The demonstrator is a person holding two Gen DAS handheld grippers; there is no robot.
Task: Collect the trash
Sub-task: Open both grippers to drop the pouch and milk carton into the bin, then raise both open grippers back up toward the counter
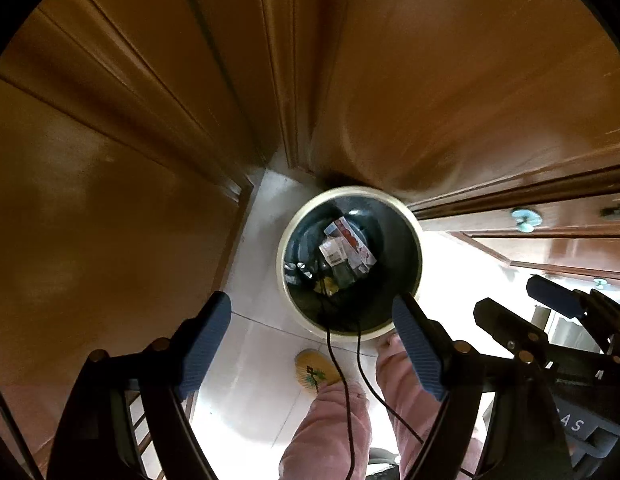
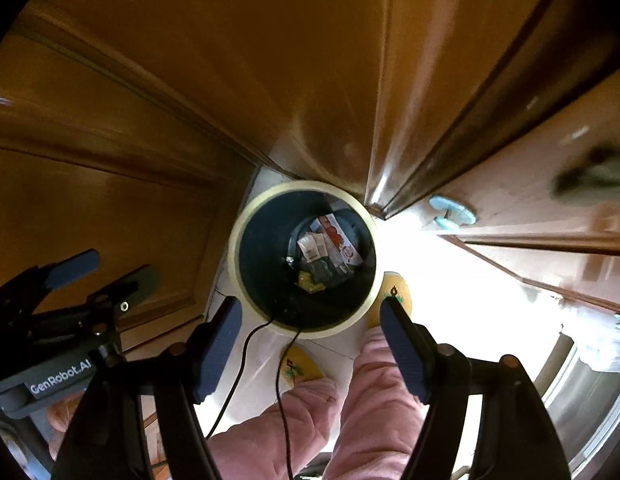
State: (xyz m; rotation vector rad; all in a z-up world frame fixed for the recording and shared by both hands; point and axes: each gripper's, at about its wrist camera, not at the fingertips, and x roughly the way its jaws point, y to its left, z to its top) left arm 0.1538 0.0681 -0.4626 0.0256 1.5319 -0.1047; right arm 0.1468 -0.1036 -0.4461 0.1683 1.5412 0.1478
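A round bin with a cream rim [image 1: 352, 191] [image 2: 305, 185] stands on the floor in a corner of wooden cabinets. Inside its dark well lies trash: a red-and-white carton [image 1: 352, 242] [image 2: 338, 242], a white wrapper with a barcode [image 1: 332, 252] and a yellow scrap [image 2: 307, 282]. My left gripper [image 1: 312, 346] hangs above the bin's near edge, pointing down, open, with nothing between its blue pads. My right gripper [image 2: 310, 350] hovers beside it, also open and with nothing in it. Each shows in the other's view: the right gripper [image 1: 508, 296] at the right, the left gripper [image 2: 121, 266] at the left.
Brown wooden cabinet doors close in behind and to the left of the bin. A drawer with a pale blue knob [image 1: 526, 218] [image 2: 452, 210] lies to the right. Pink trouser legs [image 1: 334, 420] and yellow slippers [image 2: 299, 366] stand on the white tiles. Black cables [image 1: 342, 380] hang across the bin's rim.
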